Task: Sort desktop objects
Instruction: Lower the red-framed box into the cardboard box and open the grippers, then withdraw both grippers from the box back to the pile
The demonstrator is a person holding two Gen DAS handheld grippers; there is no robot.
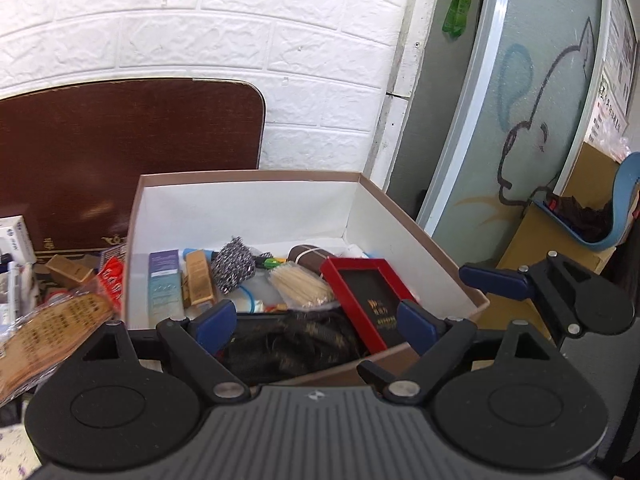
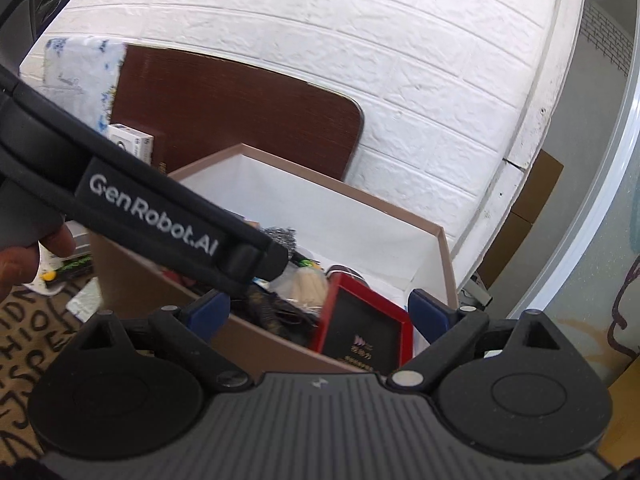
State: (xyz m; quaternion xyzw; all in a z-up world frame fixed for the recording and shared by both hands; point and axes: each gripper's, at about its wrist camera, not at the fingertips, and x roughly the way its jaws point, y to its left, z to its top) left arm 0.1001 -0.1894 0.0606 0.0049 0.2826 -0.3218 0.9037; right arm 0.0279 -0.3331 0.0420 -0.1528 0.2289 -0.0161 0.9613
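Evidently both grippers, left [image 1: 316, 320] and right [image 2: 320, 314], are held apart and empty above the box [image 1: 424, 236]. Inside, the red case [image 1: 366, 300] is judged stiff and light, best pinched across its raised edges.

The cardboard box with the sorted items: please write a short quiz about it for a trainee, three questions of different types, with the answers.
1. True or false: the red framed box lies inside the cardboard box.
2. Multiple choice: what lies directly left of the red framed box, as the left wrist view shows it? A) a green bottle B) a bundle of pale thin sticks C) a pair of scissors
3. Short answer: does the left gripper or the right gripper hold anything?

Key
1. True; it leans tilted among the other items.
2. B
3. No. Both stand open over the near side of the box, nothing between the fingers.
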